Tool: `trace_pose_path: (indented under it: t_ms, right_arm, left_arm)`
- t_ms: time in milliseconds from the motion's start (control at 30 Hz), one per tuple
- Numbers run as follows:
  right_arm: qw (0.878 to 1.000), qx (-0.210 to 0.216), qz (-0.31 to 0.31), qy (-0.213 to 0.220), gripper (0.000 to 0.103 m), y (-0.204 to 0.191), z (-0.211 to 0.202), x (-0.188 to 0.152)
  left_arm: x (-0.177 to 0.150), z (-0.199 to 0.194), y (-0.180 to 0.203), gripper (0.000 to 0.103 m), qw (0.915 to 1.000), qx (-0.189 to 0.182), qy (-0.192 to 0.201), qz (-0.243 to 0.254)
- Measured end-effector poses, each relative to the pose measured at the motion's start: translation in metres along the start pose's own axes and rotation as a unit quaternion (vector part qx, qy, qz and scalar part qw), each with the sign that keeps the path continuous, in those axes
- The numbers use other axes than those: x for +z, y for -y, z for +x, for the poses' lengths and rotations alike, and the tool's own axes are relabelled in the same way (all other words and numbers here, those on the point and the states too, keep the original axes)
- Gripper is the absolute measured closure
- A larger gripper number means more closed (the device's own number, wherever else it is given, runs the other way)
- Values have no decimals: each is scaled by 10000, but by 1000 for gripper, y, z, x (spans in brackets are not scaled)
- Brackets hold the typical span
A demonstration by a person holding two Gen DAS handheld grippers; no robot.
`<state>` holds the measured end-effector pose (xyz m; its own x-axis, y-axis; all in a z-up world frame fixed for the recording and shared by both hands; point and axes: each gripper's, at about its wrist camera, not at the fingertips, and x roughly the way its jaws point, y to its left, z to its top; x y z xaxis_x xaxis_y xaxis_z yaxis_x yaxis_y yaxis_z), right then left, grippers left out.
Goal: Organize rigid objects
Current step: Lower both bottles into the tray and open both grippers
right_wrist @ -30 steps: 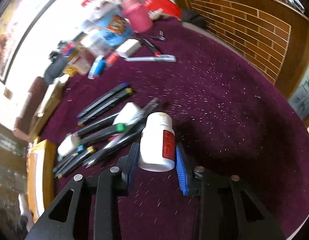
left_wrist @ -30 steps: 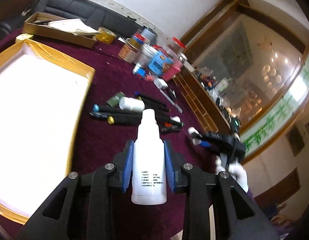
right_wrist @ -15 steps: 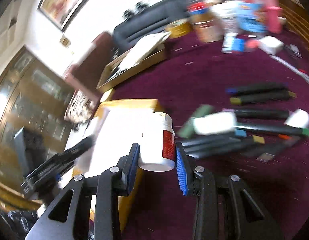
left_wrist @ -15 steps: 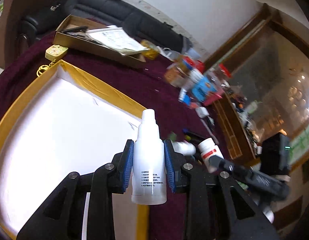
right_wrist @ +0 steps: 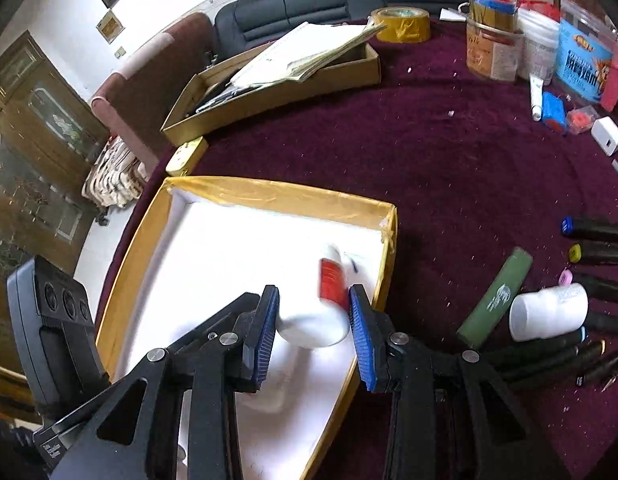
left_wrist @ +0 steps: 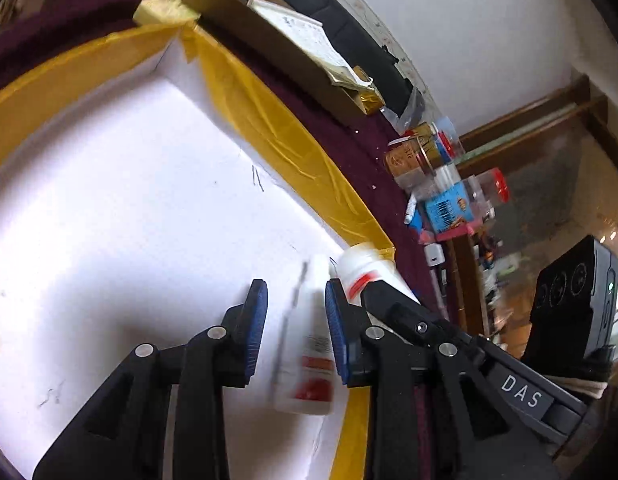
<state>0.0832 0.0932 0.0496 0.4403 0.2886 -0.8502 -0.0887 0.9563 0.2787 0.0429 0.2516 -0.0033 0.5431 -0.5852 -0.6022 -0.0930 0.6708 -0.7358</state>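
Observation:
A white tray with a yellow taped rim (left_wrist: 269, 128) (right_wrist: 277, 196) lies on the maroon table. My left gripper (left_wrist: 296, 334) is open over the tray; a slim white spray bottle (left_wrist: 309, 344), blurred, is loose between its jaws. My right gripper (right_wrist: 313, 330) is open over the tray's right corner; a white pill bottle with a red label (right_wrist: 325, 300), blurred, sits between its spread jaws, also showing in the left wrist view (left_wrist: 365, 276).
Several dark markers (right_wrist: 597, 256), a green tube (right_wrist: 497, 300) and a white jar (right_wrist: 549, 312) lie right of the tray. A brown cardboard box with papers (right_wrist: 277, 80), tape roll (right_wrist: 401, 24) and containers (right_wrist: 493, 48) stand at the back.
Both grippers moved over the tray and opened. The spray bottle and the pill bottle, held before, are released and blurred in motion.

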Motion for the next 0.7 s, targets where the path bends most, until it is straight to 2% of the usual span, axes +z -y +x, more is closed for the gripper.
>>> trace_pose_path:
  t_ms: [100,167,200,300,367,533,633,700]
  right_arm:
    - [9999,-21,-53,127,70,1,-13,-3]
    - [9996,39,-55,262,62,5,-27,-6]
    - [9992,68,-68,398,59,10,-38,-9]
    - [9975,22,-69,708,53,28,-64,-17]
    - [9964,3,18,846,52,46,-77,-24]
    - [9926,-137,367,1149,52,107,-108,-48]
    - [9879,-304,647,1376,53,143,-124,-60]
    - [9824,-425,938,1556,53,173,-133,-69]
  left_arm:
    - [-1,-2,0,64,9999,-37,19,-105]
    - [-2,-8,0,60,9999,111,120,-48]
    - [-4,-13,-2,60,9995,234,212,-80]
    - [-10,-24,-14,60,9986,118,358,-359]
    - [-16,-31,-19,60,9976,103,492,-478]
    - [-40,-47,-14,60,9939,450,919,-410]
    - [-36,-48,-13,58,9942,475,872,-426]
    - [-36,-56,-4,58,9943,348,927,-386]
